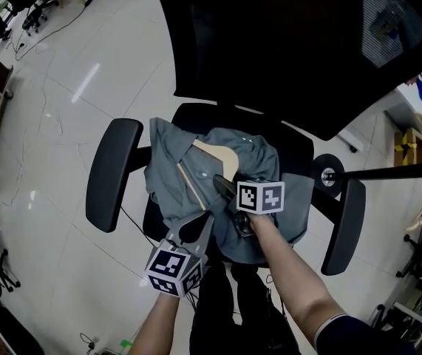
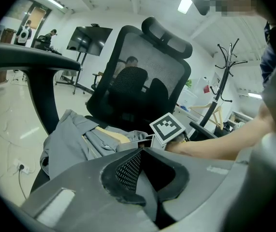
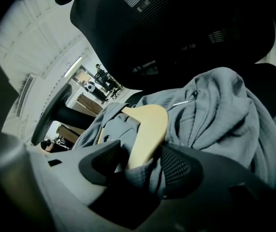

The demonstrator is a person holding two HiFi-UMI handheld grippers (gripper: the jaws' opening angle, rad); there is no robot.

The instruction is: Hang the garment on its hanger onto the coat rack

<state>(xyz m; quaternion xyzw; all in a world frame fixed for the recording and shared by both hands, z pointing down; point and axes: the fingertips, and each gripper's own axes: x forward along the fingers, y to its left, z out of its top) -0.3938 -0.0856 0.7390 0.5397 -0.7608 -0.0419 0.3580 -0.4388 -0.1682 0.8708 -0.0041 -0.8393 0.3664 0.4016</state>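
A grey shirt (image 1: pixel 172 170) on a pale wooden hanger (image 1: pixel 222 157) lies crumpled on the seat of a black office chair (image 1: pixel 196 115). My right gripper (image 1: pixel 224 186) reaches over the shirt from the front. In the right gripper view its jaws (image 3: pixel 140 164) are shut on the hanger (image 3: pixel 150 129), with a fold of shirt cloth pinched in alongside. The hanger's metal hook (image 3: pixel 186 100) lies on the cloth beyond. My left gripper (image 1: pixel 199 224) hovers at the seat's front edge, shut on nothing and just short of the shirt (image 2: pixel 67 141). The black coat rack (image 2: pixel 223 76) stands to the right of the chair.
The chair's armrests (image 1: pixel 111 172) (image 1: pixel 344 224) flank the seat and its tall mesh back (image 2: pixel 142 76) rises behind. A black pole (image 1: pixel 395 172) crosses the right side of the head view. Desks and other chairs stand at the room's edges, on a white tiled floor (image 1: pixel 63 102).
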